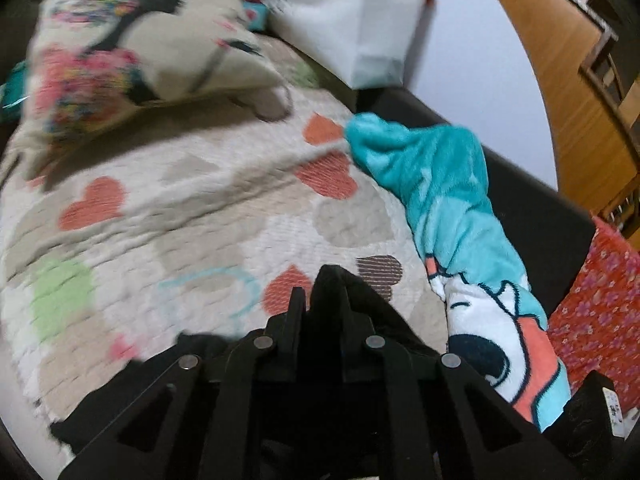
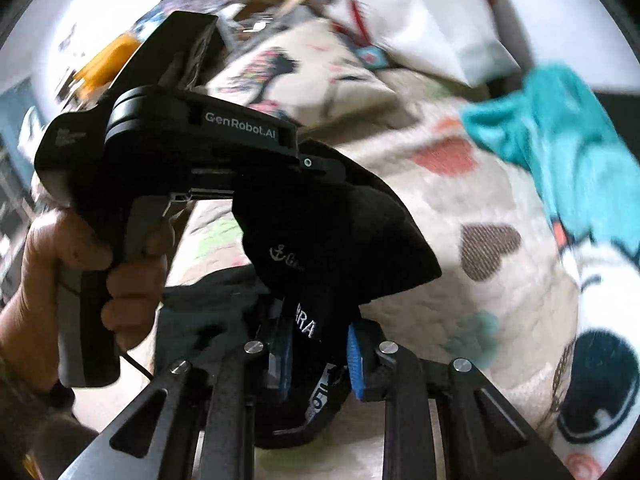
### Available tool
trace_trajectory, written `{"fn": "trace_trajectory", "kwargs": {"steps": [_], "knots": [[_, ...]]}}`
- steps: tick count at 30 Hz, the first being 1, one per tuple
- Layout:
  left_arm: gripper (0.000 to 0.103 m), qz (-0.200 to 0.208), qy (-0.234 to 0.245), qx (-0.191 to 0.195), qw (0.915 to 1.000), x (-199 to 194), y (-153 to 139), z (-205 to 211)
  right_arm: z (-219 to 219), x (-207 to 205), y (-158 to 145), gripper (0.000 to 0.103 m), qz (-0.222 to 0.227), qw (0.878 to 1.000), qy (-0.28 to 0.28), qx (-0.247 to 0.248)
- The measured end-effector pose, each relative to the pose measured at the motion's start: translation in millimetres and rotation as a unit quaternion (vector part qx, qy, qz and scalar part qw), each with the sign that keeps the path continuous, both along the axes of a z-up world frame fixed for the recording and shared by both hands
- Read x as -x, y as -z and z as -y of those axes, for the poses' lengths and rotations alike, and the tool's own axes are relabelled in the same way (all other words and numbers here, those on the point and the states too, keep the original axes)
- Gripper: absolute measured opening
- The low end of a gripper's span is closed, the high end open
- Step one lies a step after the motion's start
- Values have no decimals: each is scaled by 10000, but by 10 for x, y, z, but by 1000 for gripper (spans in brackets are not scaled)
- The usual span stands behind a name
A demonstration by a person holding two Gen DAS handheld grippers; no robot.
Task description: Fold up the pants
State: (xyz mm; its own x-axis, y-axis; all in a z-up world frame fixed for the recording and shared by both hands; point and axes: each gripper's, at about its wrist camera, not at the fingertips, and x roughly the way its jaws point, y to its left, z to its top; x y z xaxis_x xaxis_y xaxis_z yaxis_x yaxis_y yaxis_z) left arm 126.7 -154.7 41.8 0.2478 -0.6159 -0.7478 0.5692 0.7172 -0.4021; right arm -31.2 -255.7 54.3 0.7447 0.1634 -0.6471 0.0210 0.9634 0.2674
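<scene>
The black pants (image 2: 332,236) with white embroidered lettering hang in the air over a quilted bedspread (image 1: 192,208) with hearts. My left gripper (image 1: 320,292) is shut on a fold of the black pants (image 1: 360,300); in the right wrist view the left gripper (image 2: 320,168) pinches their upper edge. My right gripper (image 2: 316,356) is shut on the lower part of the pants, its blue pads (image 2: 354,360) pressing the cloth. The two grippers are close together.
A teal cartoon-print blanket (image 1: 452,200) lies along the right of the bed. A floral pillow (image 1: 132,44) and a white bag (image 1: 352,12) sit at the far end. A red floral cloth (image 1: 600,312) is at the right edge.
</scene>
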Motion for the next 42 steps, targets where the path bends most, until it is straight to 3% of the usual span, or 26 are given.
{"fn": "trace_trajectory", "kwargs": {"steps": [11,21,26,32,34,36,38,42], "knots": [[13,74,-977,210,9950,233,-52,-1186,-930,9,-200,24,94,9903,-1187,720],[13,-58,-1456,479,9882,350,183,-1838,-1553,-23,6,24,-184,9769,-1826,1094],[13,-284,-1713,636,9828,350,386,-2074,-1772,-50,160,24,-321,9700,-2026,1303],[14,-655,-2176,376,9731,289,661,-2323,-1961,-83,377,26,-453,9624,-2232,1483],[17,-958,-2312,397,9674,287,793,-2435,-1994,-84,469,27,-524,9594,-2292,1555],[19,-1220,-2452,523,9603,304,869,-2552,-2002,-71,544,31,-588,9574,-2354,1565],[22,-1335,-2537,633,9559,340,874,-2638,-1988,-51,577,51,-660,9571,-2466,1368],[38,-1352,-2772,587,9494,413,879,-2765,-2041,69,515,74,-486,9531,-2628,1422]]}}
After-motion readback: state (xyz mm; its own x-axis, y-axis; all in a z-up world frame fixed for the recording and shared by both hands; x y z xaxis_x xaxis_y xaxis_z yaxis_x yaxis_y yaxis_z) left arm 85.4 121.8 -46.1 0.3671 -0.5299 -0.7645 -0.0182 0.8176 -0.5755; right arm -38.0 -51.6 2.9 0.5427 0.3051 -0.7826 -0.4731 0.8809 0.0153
